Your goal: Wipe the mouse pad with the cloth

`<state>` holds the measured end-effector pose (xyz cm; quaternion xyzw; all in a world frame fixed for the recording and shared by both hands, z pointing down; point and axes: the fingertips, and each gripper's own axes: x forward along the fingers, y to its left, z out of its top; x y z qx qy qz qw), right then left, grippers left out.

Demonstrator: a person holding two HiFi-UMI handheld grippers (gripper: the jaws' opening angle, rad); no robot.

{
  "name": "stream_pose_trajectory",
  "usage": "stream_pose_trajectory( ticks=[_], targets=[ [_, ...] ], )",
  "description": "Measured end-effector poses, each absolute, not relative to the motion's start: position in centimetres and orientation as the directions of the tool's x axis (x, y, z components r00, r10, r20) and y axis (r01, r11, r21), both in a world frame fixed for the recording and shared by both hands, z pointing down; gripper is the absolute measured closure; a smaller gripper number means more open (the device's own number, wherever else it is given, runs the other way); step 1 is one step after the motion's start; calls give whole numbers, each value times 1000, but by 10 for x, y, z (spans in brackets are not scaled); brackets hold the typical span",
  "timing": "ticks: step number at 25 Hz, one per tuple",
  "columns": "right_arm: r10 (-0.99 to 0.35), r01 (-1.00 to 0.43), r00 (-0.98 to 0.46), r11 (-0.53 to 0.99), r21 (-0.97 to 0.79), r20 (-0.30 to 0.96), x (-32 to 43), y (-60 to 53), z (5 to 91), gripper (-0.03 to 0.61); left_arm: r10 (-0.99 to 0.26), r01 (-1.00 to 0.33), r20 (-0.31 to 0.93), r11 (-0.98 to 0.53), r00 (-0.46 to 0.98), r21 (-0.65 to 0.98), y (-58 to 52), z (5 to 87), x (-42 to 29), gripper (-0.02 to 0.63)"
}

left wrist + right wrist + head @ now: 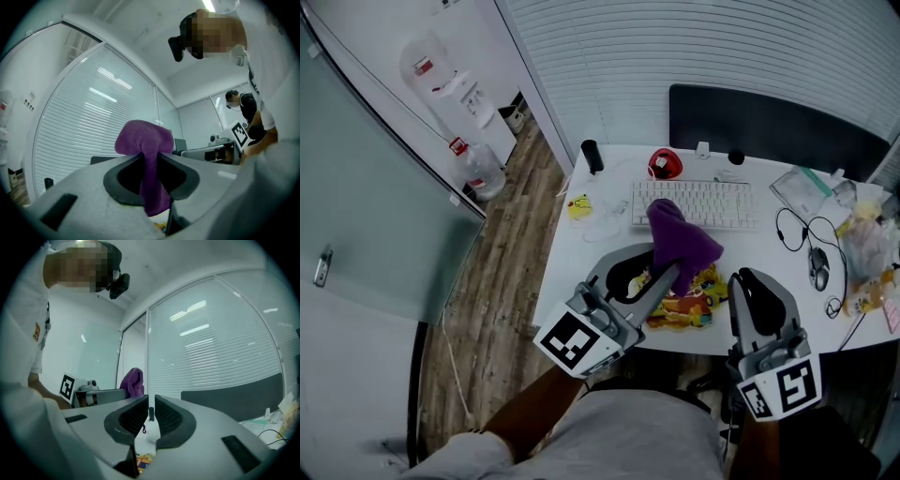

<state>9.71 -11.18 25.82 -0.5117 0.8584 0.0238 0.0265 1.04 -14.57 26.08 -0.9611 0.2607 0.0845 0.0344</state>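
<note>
The left gripper (661, 272) pinches the purple cloth (680, 234) between its jaws. In the left gripper view the pads of the left gripper (151, 161) press on a narrow neck of the cloth (143, 138), which bulges in a rounded bunch beyond the tips, while a short tail hangs below them. The right gripper (752, 281) is lifted just beside the left one at much the same height. Its jaws are drawn almost together with only a thin slit between the ribbed pads, and nothing sits in that slit (a dark cylinder seen through it stands far off on the counter). From the right gripper (151, 413), the cloth (133, 382) shows off to its left, apart from its jaws. The mouse pad (684, 302), a brightly printed sheet, lies on the white counter (572, 272) directly beneath the left gripper's tips and to the left of the right gripper, near the counter's front edge; the cloth hangs above it, and whether they touch cannot be told. Beyond both grippers lies a white keyboard (692, 203), and ahead of the right gripper to its right a mouse (818, 267) rests among cables.
</note>
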Motion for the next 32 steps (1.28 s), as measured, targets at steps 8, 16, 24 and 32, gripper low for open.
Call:
stream_pose_trajectory(
  ticks=[8, 16, 24, 32],
  targets=[
    [-864, -869, -487, 494, -28, -127, 90, -107, 251, 560, -479, -494, -199, -868, 855, -35, -138, 252, 7, 532],
    [-872, -877, -473, 480, -33, -125, 92, -102, 257, 566, -483, -498, -206, -867, 851, -23, -135, 256, 5, 532],
    [-872, -876, -478, 483, -19, -107, 88, -97, 261, 568, -487, -500, -204, -866, 849, -16, -130, 257, 4, 532],
    [-868, -872, -485, 490, -19, -106, 87, -93, 262, 568, -495, -509, -206, -861, 844, -17, -126, 257, 4, 532]
  ],
)
